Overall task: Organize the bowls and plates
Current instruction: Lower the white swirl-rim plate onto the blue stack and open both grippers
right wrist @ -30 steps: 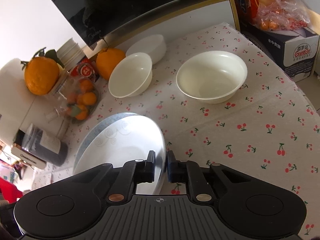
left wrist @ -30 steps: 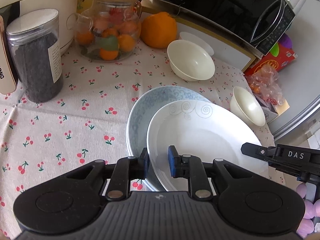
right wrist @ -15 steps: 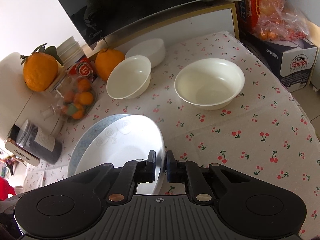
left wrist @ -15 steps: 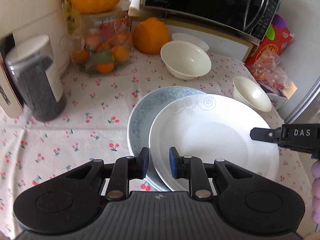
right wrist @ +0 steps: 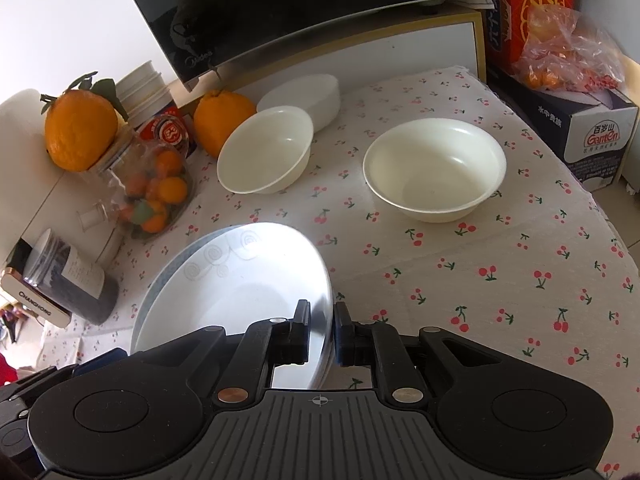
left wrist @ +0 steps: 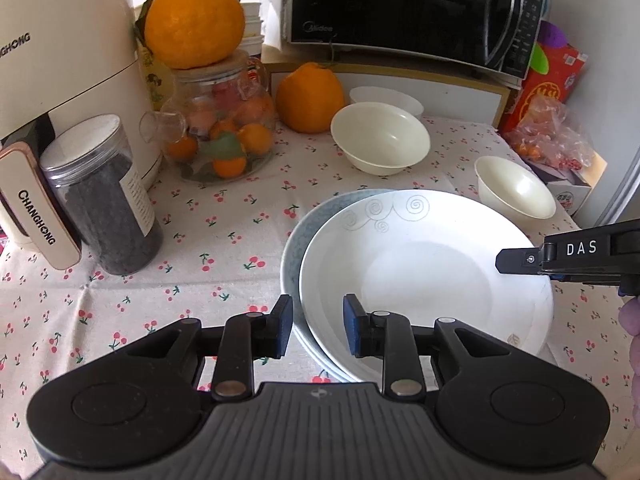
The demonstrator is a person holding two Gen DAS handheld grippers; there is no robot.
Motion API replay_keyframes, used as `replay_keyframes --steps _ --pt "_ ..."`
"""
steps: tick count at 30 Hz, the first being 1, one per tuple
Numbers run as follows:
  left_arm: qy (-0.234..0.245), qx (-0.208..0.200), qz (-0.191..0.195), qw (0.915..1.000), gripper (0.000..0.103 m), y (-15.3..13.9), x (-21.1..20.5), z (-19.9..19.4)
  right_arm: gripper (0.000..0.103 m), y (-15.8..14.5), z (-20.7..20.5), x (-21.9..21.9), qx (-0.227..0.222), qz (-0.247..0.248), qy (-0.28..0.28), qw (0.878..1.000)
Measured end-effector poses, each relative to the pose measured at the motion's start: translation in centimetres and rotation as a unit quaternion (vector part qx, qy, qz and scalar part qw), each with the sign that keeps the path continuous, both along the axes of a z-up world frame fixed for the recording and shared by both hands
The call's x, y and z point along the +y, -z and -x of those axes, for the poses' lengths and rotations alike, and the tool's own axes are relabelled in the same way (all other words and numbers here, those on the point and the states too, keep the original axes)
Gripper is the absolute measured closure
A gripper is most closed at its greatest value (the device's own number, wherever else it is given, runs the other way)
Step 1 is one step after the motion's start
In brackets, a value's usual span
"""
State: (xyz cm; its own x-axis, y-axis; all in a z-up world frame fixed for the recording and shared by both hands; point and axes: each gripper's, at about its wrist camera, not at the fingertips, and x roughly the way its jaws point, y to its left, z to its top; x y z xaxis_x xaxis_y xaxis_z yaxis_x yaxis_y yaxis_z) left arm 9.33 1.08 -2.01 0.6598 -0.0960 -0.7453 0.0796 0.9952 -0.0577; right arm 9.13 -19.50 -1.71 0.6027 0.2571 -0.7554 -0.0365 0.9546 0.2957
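1. Surface: a table under a cherry-print cloth (right wrist: 460,280), backed by a black microwave oven (left wrist: 400,4) on a low white shelf.
2. Right gripper (right wrist: 321,334): its fingers are nearly together and pinch the near right rim of the white swirl-patterned deep plate (right wrist: 240,280). This rim grip appears meant to steady the plate while it settles.
3. Left gripper (left wrist: 316,326): its jaws are opening. The plate's near left rim lies between the pads, which no longer press on it. In my judgement this is a release after placing.
4. Task item: the white plate lies nested on the pale blue patterned plate (left wrist: 298,236), offset to the right, so the blue rim shows as a crescent on the left. The plate stack looks formed but not yet centred.
5. Outward: three cream round bowls remain unstacked. One (right wrist: 434,168) stands ahead to the right, one (right wrist: 266,154) near a large orange fruit (right wrist: 222,120), and a third (right wrist: 308,98) is upturned behind it.
6. Periphery: a glass jar of small oranges (left wrist: 224,128) and a clear canister of dark contents (left wrist: 102,196) stand well apart from the plates, posing no obstruction.
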Motion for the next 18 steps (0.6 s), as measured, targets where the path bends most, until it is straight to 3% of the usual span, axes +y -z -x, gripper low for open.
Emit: replay_keyframes --steps 13,18 --pt "-0.014 0.022 0.014 0.9996 0.077 0.52 0.55 -0.57 0.081 0.39 -0.77 0.90 0.012 0.007 0.011 1.000" --pt "-0.016 0.027 0.021 0.9993 0.071 0.44 0.67 -0.61 0.070 0.19 -0.74 0.63 0.010 -0.011 0.009 1.000"
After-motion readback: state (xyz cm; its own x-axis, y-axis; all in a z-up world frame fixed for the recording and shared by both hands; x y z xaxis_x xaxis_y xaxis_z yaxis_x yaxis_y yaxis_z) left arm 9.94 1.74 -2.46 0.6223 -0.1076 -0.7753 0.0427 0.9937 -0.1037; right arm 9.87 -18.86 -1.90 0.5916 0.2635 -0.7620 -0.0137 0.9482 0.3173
